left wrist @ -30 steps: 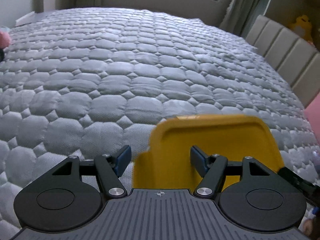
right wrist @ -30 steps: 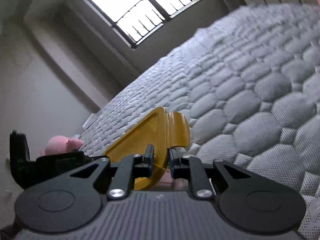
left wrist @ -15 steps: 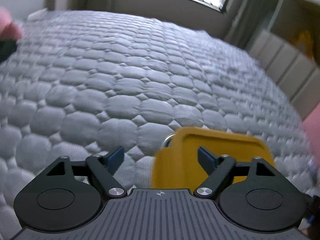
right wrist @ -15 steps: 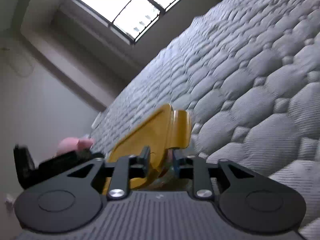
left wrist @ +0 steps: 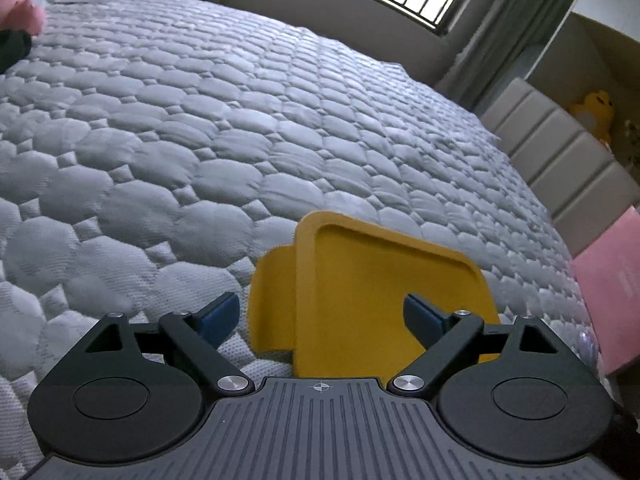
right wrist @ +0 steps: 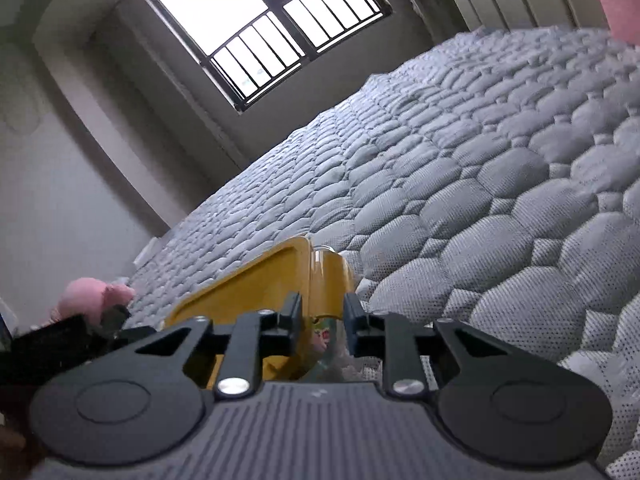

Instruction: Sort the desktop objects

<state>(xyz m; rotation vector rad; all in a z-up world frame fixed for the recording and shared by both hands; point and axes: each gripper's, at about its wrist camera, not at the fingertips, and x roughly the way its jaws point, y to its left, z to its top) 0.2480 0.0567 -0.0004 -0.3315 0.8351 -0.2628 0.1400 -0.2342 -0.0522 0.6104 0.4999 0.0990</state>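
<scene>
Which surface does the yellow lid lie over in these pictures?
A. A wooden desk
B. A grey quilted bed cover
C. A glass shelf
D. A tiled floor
B: in the left wrist view the lid is ringed by the grey quilted cover, whose stitched pattern runs back to the window wall.

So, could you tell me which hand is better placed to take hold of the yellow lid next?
Probably the right: its tongs have just been closing and already straddle the yellow lid's side flap, nearly pinching it. The left tongs stand wide open around the lid's corner, pressing on nothing.
</scene>
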